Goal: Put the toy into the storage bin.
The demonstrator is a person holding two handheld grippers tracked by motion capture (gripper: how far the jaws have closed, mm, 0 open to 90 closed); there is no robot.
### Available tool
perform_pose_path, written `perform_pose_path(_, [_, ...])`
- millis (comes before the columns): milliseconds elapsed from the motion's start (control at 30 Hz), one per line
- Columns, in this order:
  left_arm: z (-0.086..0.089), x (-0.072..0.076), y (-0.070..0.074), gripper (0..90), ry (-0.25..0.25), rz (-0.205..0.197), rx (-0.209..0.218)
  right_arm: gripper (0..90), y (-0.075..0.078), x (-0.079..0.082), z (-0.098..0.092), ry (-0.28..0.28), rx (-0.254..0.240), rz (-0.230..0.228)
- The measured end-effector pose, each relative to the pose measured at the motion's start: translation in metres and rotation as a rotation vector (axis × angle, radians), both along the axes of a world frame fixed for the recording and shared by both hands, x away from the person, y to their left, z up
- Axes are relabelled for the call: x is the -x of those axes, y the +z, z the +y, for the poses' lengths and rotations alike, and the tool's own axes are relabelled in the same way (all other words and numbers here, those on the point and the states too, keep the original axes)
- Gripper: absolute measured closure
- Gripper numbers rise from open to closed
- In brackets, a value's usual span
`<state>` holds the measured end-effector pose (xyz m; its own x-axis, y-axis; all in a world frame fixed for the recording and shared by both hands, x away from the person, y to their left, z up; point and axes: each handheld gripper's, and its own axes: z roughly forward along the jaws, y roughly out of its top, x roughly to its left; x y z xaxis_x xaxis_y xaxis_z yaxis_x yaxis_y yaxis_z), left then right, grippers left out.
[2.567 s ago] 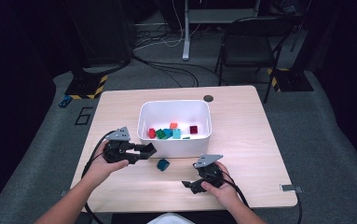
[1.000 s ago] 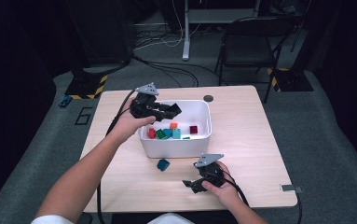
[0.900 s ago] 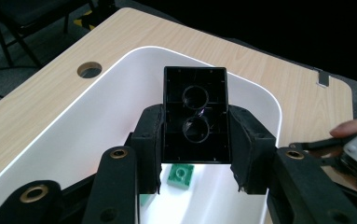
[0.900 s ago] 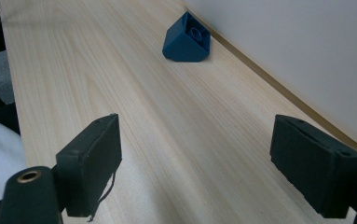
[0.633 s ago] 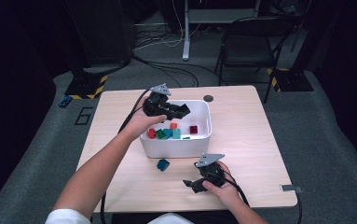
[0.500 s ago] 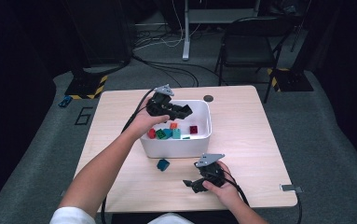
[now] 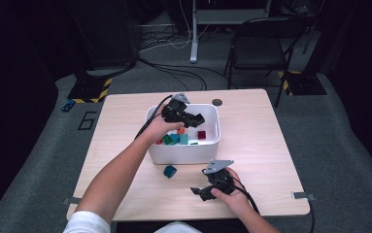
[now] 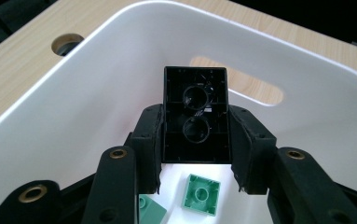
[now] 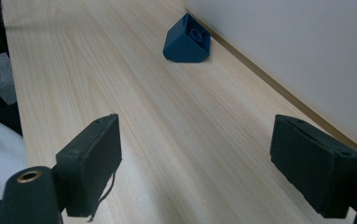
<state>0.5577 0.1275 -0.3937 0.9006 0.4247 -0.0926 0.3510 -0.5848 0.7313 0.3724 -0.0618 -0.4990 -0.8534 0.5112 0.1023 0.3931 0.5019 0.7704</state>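
Black brick (image 8: 195,122), a small moulded plastic building block, sits clamped between the fingers (image 8: 151,140) of the left gripper (image 7: 193,118), hanging over the far left part of the white bin (image 7: 213,143) with its hollow underside and two round tubes facing the left gripper view. It looks light and rigid, hard enough that a firm squeeze should not hurt it, though its smooth glossy walls could slip under a loose hold. The fingers press on its two long side walls, which is the sensible place: flat, parallel faces. Below it in the bin lie green bricks (image 8: 201,194), with red and teal ones nearby in the high view. On the counter (image 7: 261,121), just near of the bin, a blue sloped brick (image 9: 186,39) rests alone. The right gripper (image 7: 204,190) sits at the near edge with its fingers spread wide and nothing between them.
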Motion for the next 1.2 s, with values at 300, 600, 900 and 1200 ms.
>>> perform_pose_path(300, [-0.003, -0.001, -0.005, 54.0, -0.003, 0.006, -0.027, 15.9, 0.0, 0.0, 0.0, -0.006, 0.0, 0.003])
perform_pose_path(600, [0.006, 0.004, 0.005, 45.6, 0.019, -0.015, -0.018, 15.9, 0.0, 0.0, 0.0, -0.008, 0.001, 0.005])
perform_pose_path(900, [0.032, 0.02, 0.034, 45.2, 0.044, -0.058, 0.048, 15.9, -0.001, -0.001, 0.0, -0.005, 0.005, 0.004])
perform_pose_path(1200, [0.053, 0.035, 0.052, 44.2, 0.055, -0.088, 0.059, 15.9, -0.002, -0.001, 0.001, -0.007, 0.007, 0.01])
